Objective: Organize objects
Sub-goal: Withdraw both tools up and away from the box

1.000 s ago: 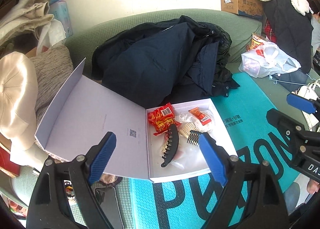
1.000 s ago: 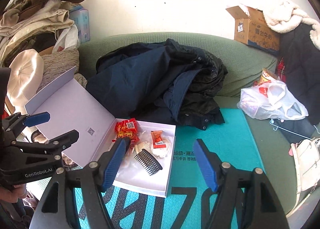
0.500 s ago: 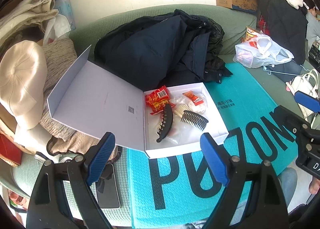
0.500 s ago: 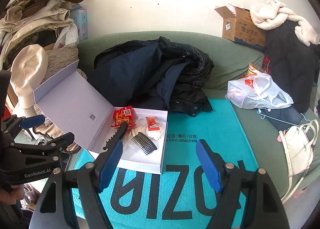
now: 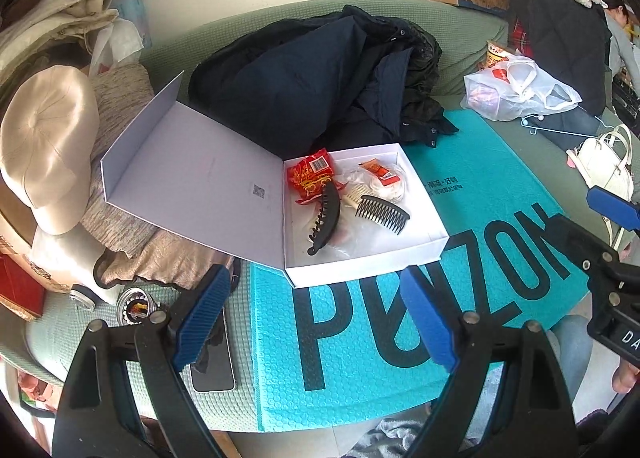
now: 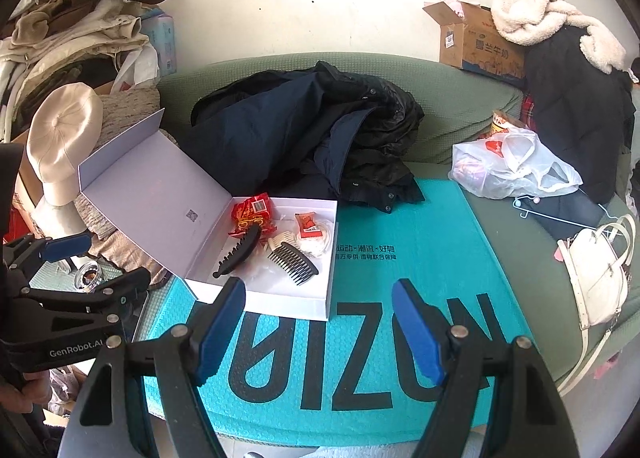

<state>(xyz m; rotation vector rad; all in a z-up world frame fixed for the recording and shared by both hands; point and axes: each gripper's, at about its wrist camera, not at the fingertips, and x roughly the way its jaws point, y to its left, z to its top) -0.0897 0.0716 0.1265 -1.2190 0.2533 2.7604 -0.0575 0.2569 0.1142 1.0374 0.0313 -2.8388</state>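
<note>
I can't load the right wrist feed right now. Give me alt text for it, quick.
An open white box sits on a teal mailer on a green sofa, holding a black hair claw, a black comb and red snack packets. The right gripper hovers open and empty in front of it; the left gripper is at the left edge. A dark jacket lies behind.

A green sofa (image 5: 460,18) carries a teal mat (image 5: 480,218) at centre, a dark jacket (image 5: 320,78) above it, and a phone (image 5: 212,370) at lower left.

Card, plastic, cloth
Matt white card box (image 5: 404,258); glossy black plastic comb (image 5: 383,213); bubbled teal plastic mat (image 5: 360,346); satiny cap (image 5: 44,146).
</note>
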